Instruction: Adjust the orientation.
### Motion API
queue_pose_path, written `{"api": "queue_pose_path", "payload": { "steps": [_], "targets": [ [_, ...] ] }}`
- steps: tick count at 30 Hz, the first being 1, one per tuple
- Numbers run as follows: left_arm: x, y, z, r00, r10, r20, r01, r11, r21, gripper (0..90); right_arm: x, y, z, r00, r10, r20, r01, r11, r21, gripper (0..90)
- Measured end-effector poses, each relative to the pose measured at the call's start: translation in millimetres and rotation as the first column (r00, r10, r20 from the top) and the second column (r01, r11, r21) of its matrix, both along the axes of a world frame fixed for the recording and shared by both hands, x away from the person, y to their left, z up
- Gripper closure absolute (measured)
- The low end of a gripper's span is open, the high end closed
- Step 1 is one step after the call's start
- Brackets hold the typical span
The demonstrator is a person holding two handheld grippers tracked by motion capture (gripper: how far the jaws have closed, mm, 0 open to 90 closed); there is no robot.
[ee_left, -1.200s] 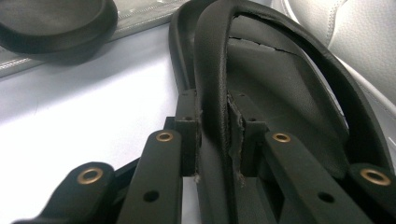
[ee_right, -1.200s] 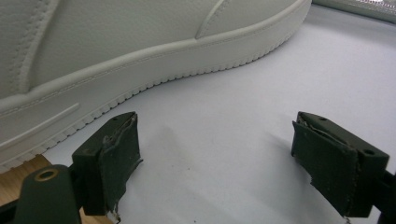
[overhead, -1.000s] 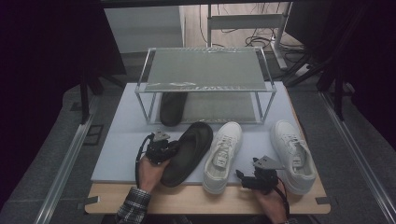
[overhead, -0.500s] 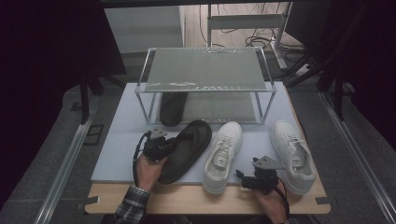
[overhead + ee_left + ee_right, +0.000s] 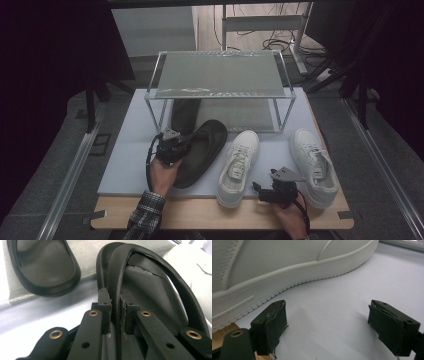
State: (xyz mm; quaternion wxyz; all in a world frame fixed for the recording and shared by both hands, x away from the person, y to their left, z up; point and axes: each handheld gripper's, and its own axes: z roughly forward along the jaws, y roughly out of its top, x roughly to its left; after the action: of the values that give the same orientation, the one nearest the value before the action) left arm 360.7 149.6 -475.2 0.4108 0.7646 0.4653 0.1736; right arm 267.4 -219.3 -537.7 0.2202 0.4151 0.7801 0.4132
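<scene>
black slipper rim pinched by left gripper; right gripper jaws spread beside white sneaker

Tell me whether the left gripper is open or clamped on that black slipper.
Clamped. In the left gripper view the left gripper has both jaws pressed against the raised edge of the black slipper, no gap showing.

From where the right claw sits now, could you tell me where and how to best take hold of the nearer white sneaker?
Grip the white sneaker at its heel collar, from above on the person's side: the heel points toward them, and its thin rim suits the open right claw.
</scene>
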Motion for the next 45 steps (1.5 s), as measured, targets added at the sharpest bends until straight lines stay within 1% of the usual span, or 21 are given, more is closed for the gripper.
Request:
{"api": "queue_pose_path", "payload": {
  "steps": [4, 6, 9, 10, 12, 14, 17, 24, 28, 30, 32, 36, 37, 38, 40, 42, 45],
  "targets": [
    [6.3, -2.8, -1.4, 0.9999, 0.016, -0.002, -0.016, 0.9999, 0.002, 80.7, -0.1, 0.0, 0.0, 1.0000, 0.000, -0.001, 0.000, 1.000, 0.000, 15.6],
    [12.3, -5.1, -3.2, 0.9994, 0.035, -0.001, -0.035, 0.9994, -0.008, 80.7, 0.0, 0.0, 0.0, 1.0000, 0.000, 0.000, 0.000, 1.000, 0.000, 15.6],
    [16.5, -6.5, -4.4, 0.9990, 0.044, -0.004, -0.044, 0.9989, -0.014, 80.7, 0.0, 0.0, 0.0, 1.0000, 0.000, -0.001, 0.000, 1.000, 0.001, 15.6],
    [20.7, -8.1, -5.2, 0.9984, 0.056, -0.006, -0.056, 0.9983, -0.014, 80.7, 0.0, 0.0, 0.0, 1.0000, 0.000, -0.001, 0.000, 1.000, 0.001, 15.7],
    [22.7, -8.8, -5.6, 0.9981, 0.061, -0.006, -0.061, 0.9980, -0.013, 80.7, 0.0, 0.0, 0.0, 1.0000, 0.000, -0.001, 0.000, 1.000, 0.000, 15.6],
    [28.0, -10.6, -6.5, 0.9970, 0.077, -0.007, -0.077, 0.9969, -0.015, 80.6, 0.0, 0.0, 0.0, 1.0000, 0.000, -0.001, 0.000, 1.000, 0.001, 15.6],
    [33.7, -12.5, -7.1, 0.9962, 0.087, -0.008, -0.087, 0.9960, -0.020, 80.7, 0.0, 0.0, 0.0, 1.0000, 0.000, -0.001, 0.000, 1.000, 0.001, 15.6],
    [46.7, -19.1, -11.4, 0.9929, 0.119, -0.007, -0.119, 0.9928, -0.014, 80.7, 0.0, -0.1, 0.0, 1.0000, 0.001, -0.001, -0.001, 1.000, 0.001, 15.6],
    [52.7, -22.9, -17.5, 0.9895, 0.144, -0.015, -0.144, 0.9892, -0.025, 80.6, 0.0, -0.2, 0.0, 1.0000, 0.001, -0.001, -0.001, 1.000, 0.002, 15.6],
    [53.8, -23.8, -19.8, 0.9874, 0.158, -0.014, -0.158, 0.9865, -0.044, 80.7, 0.0, -0.3, -0.1, 1.0000, 0.001, -0.001, -0.001, 1.000, 0.002, 15.6],
    [54.1, -25.4, -20.1, 0.9840, 0.178, -0.010, -0.178, 0.9830, -0.044, 80.6, -0.1, -0.2, 0.0, 1.0000, 0.001, -0.001, -0.001, 1.000, 0.002, 15.6],
    [57.7, -27.8, -22.8, 0.9765, 0.215, -0.001, -0.215, 0.9747, -0.061, 80.6, 0.0, -0.2, 0.0, 1.0000, 0.001, -0.001, -0.001, 1.000, 0.002, 15.6],
    [57.7, -27.8, -22.8, 0.9765, 0.215, -0.001, -0.215, 0.9747, -0.061, 80.6, 0.0, -0.2, 0.0, 1.0000, 0.001, 0.000, -0.001, 1.000, 0.002, 15.6],
    [60.2, -28.9, -23.1, 0.9746, 0.224, 0.001, -0.223, 0.9727, -0.063, 80.5, 0.0, -0.3, 0.0, 1.0000, 0.001, -0.001, -0.001, 1.000, 0.002, 15.6],
    [61.9, -30.4, -23.4, 0.9732, 0.230, 0.004, -0.229, 0.9714, -0.063, 79.9, 0.0, -0.2, 0.0, 1.0000, 0.001, 0.000, -0.001, 1.000, 0.002, 15.7],
    [62.5, -30.8, -22.6, 0.9751, 0.222, -0.003, -0.222, 0.9727, -0.069, 78.2, 0.0, -0.3, 0.0, 1.0000, 0.001, -0.001, -0.001, 1.000, 0.002, 15.7],
    [60.0, -29.9, -20.7, 0.9781, 0.208, -0.005, -0.208, 0.9759, -0.067, 76.4, 0.0, -0.3, 0.0, 1.0000, 0.001, -0.001, -0.001, 1.000, 0.002, 15.7]
  ]
}}
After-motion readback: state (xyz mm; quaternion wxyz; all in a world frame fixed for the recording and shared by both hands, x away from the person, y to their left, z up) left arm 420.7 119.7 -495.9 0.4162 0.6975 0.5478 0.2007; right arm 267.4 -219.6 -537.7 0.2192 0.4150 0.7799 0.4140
